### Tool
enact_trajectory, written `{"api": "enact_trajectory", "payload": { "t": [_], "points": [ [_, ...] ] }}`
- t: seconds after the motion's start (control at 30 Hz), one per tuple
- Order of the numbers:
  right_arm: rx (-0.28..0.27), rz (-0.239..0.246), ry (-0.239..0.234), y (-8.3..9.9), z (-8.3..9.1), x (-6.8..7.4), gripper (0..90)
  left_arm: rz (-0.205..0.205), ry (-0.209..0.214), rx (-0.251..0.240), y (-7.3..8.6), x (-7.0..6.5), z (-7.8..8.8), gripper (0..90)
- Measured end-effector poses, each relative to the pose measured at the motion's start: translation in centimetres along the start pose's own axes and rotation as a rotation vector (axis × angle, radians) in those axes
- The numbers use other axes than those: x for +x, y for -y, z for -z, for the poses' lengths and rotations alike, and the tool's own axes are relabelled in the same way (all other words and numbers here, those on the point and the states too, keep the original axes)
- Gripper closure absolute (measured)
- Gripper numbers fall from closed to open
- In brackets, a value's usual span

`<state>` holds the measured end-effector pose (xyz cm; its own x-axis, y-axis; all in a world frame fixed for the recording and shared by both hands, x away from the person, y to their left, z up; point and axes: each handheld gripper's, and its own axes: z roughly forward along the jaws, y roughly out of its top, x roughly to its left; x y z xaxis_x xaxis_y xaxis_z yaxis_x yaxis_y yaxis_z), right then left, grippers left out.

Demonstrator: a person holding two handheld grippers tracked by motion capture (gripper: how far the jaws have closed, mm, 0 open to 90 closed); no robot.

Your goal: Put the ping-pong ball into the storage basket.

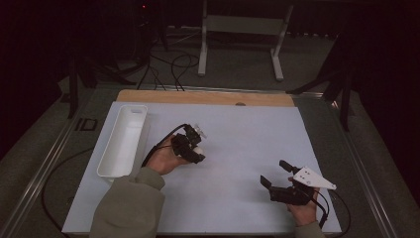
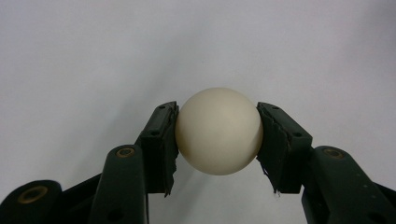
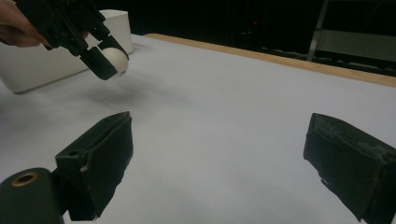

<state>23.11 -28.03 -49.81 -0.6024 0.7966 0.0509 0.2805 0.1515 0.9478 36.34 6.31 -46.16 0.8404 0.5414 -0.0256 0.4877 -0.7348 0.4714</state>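
Between the two black pads of the left gripper [image 2: 218, 140] we see a plain cream-white ball [image 2: 218, 131], pinched at its widest part, one pad pressing on each side. We find no brand, label or writing on the ball, and none that we can read on either gripper. From the right gripper view the ball [image 3: 116, 59] hangs above the worktop [image 3: 224, 107] with a soft shadow beneath it, so we take it to be held clear of the surface.

From the high view, the left gripper [image 1: 194, 148] sits over the left-centre of the worktop [image 1: 237, 134], just to the right of a long white tray [image 1: 123, 140] that lies along the left edge. A pale sheet covers the worktop, and a strip of bare wood shows along its far edge. Beyond it the room is dark; we make out black cables [image 1: 168, 69] on a grey floor and the pale legs of a metal frame [image 1: 242, 39].

The left hand [image 1: 166, 158] comes in from the bottom in an olive sleeve [image 1: 130, 206], with its gripper angled forward and to the right. The right gripper [image 1: 277, 174] rests low near the front right corner of the worktop, well apart from the ball, a grey three-cornered plate [image 1: 313, 178] on top. Its jaws stand wide apart with nothing between them.
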Motion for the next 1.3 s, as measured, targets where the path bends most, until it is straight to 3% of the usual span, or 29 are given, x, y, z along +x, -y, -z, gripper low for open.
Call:
{"api": "enact_trajectory", "payload": {
  "t": [1.3],
  "points": [
    [0.002,-0.015,0.008,0.0,-0.2,0.0,8.1,0.029,-0.022,-0.030,0.5,0.5,2.6,51.3]
  ]
}}
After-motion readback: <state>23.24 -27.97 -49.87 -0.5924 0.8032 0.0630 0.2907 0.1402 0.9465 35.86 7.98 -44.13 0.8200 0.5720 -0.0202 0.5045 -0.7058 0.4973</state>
